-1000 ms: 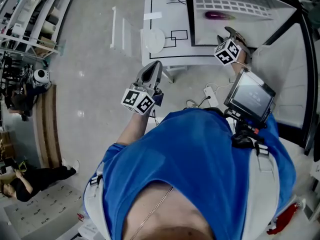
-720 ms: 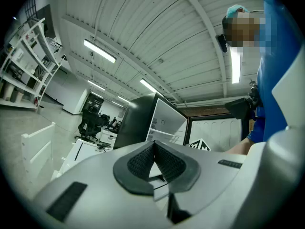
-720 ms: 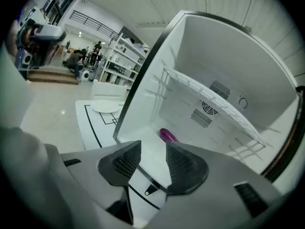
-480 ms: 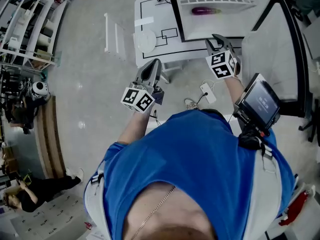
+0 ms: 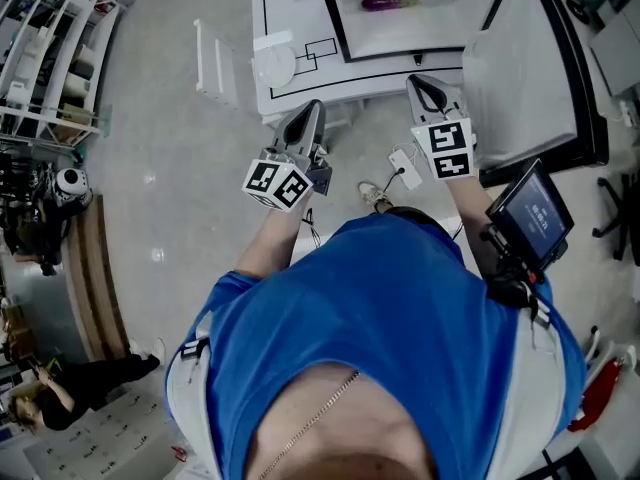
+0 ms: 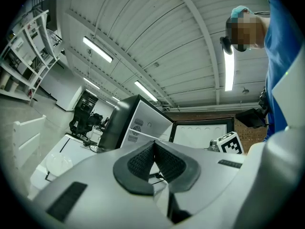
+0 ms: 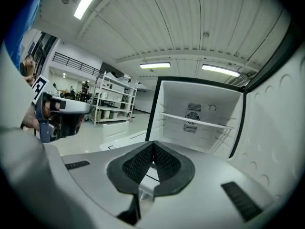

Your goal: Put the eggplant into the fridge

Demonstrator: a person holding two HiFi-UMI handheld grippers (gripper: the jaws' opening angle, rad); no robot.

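The eggplant [image 5: 390, 2] lies on a white shelf inside the open fridge [image 5: 425, 36], so the placing looks done. Left gripper [image 5: 308, 113] is clenched and empty. Right gripper [image 5: 425, 88] has just closed on nothing. Both are held clear of the fridge.

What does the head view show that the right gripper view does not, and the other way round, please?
Only the head view shows the purple eggplant lying inside the open fridge, and the screen by the person's right arm. Only the right gripper view shows the fridge's back wall with its fan vent, and the ceiling lights. Both show the fridge, the left gripper, which is shut and empty, and the right gripper, whose jaws have just closed on nothing.
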